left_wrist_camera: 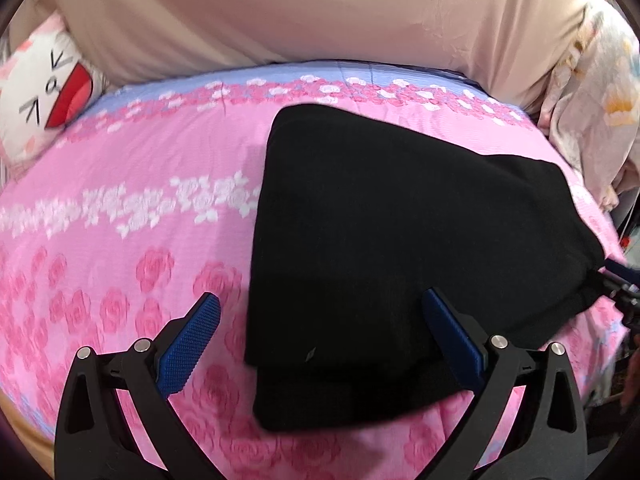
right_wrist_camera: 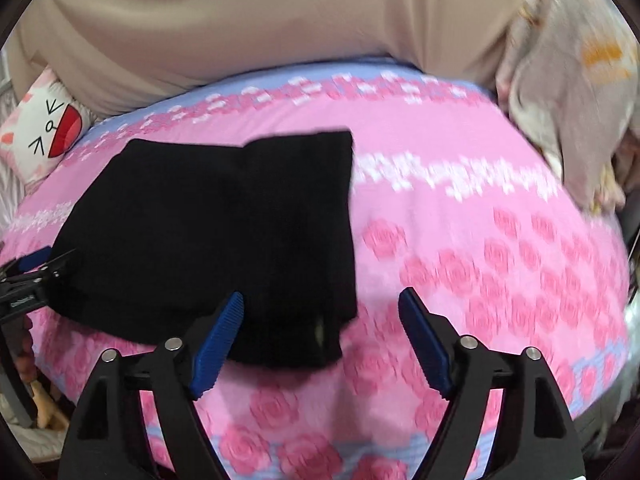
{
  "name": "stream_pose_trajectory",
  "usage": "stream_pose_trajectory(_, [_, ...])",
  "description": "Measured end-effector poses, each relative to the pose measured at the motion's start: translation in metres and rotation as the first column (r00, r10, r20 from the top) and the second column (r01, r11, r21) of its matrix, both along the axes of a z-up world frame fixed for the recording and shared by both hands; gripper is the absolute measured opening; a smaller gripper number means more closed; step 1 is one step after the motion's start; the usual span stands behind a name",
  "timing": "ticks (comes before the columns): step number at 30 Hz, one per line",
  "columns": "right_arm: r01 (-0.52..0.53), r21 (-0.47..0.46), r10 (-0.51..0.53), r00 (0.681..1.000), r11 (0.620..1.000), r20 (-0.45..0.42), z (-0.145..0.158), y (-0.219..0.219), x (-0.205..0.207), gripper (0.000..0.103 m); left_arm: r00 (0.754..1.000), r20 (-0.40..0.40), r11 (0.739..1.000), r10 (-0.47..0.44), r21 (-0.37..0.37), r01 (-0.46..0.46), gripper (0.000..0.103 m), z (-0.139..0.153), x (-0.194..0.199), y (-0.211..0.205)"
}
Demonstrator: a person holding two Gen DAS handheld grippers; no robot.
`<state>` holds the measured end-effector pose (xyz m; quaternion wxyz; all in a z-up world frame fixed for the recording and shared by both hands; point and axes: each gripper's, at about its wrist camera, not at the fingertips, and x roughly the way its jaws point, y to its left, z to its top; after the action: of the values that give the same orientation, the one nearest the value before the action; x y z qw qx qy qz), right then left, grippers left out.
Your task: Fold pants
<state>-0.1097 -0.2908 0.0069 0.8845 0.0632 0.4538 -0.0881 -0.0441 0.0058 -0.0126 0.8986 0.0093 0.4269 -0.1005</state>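
The black pants (left_wrist_camera: 392, 248) lie folded into a compact stack on the pink rose-print bed sheet (left_wrist_camera: 120, 208). My left gripper (left_wrist_camera: 320, 304) is open and empty, hovering over the stack's near left corner. In the right wrist view the pants (right_wrist_camera: 216, 240) lie left of centre on the sheet (right_wrist_camera: 480, 248). My right gripper (right_wrist_camera: 320, 304) is open and empty, above the stack's near right corner. The other gripper shows at the right edge of the left wrist view (left_wrist_camera: 620, 280) and at the left edge of the right wrist view (right_wrist_camera: 28, 276).
A beige blanket (left_wrist_camera: 320, 12) is bunched along the far side of the bed. A white cat-face pillow (left_wrist_camera: 44, 92) lies at the far left. A pale floral quilt (left_wrist_camera: 600, 92) is heaped at the far right. The bed's near edge runs just below the grippers.
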Motion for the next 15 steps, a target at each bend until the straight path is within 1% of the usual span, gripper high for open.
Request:
stream_pose_trajectory(2, [0.018,0.015,-0.018,0.999,1.000,-0.029,-0.008,-0.004,-0.008,0.078,0.999,-0.033,0.999,0.013,-0.049,-0.015,0.098,-0.005,-0.004,0.007])
stream_pose_trajectory(4, [0.009,0.042,-0.007,0.999,0.999,-0.037,-0.013,-0.005,-0.015,0.078,0.997,-0.082,0.994,0.013,-0.111,-0.023,0.098,-0.011,-0.008,0.016])
stream_pose_trajectory(5, [0.005,0.053,-0.003,0.999,0.999,-0.033,-0.013,-0.005,-0.019,0.078,0.995,-0.098,0.991,0.008,-0.129,-0.021,0.098,-0.013,-0.010,0.018])
stream_pose_trajectory(7, [-0.004,0.054,0.005,1.000,0.999,-0.017,-0.014,-0.003,-0.023,0.077,0.993,-0.118,0.991,-0.002,-0.135,-0.014,0.098,-0.014,-0.013,0.019])
stream_pose_trajectory(9, [-0.021,0.052,0.021,1.000,0.998,0.011,-0.014,0.000,-0.022,0.050,0.991,-0.129,0.994,-0.016,-0.111,0.001,0.098,-0.015,-0.015,0.014])
stream_pose_trajectory(10, [-0.048,0.082,0.047,0.999,0.996,0.011,-0.015,0.002,-0.019,0.027,0.991,-0.129,0.996,-0.022,-0.092,0.010,0.098,-0.016,-0.016,0.010])
stream_pose_trajectory(11, [-0.058,0.109,0.058,0.998,0.992,0.007,-0.017,0.005,-0.016,0.028,0.991,-0.129,0.997,-0.026,-0.070,0.017,0.098,-0.017,-0.015,0.006])
stream_pose_trajectory(13, [-0.064,0.030,0.064,0.998,0.997,-0.016,-0.020,0.014,-0.009,0.028,0.992,-0.122,0.999,-0.033,-0.044,0.028,0.098,-0.018,-0.015,0.001])
stream_pose_trajectory(14, [-0.060,0.038,0.061,0.998,0.997,-0.021,-0.022,0.014,-0.006,0.029,0.993,-0.112,0.999,-0.039,-0.033,0.035,0.098,-0.017,-0.016,-0.003])
stream_pose_trajectory(15, [-0.052,0.071,0.053,0.998,0.996,-0.018,-0.022,0.010,-0.005,0.030,0.994,-0.103,0.999,-0.043,-0.026,0.041,0.098,-0.016,-0.017,-0.005])
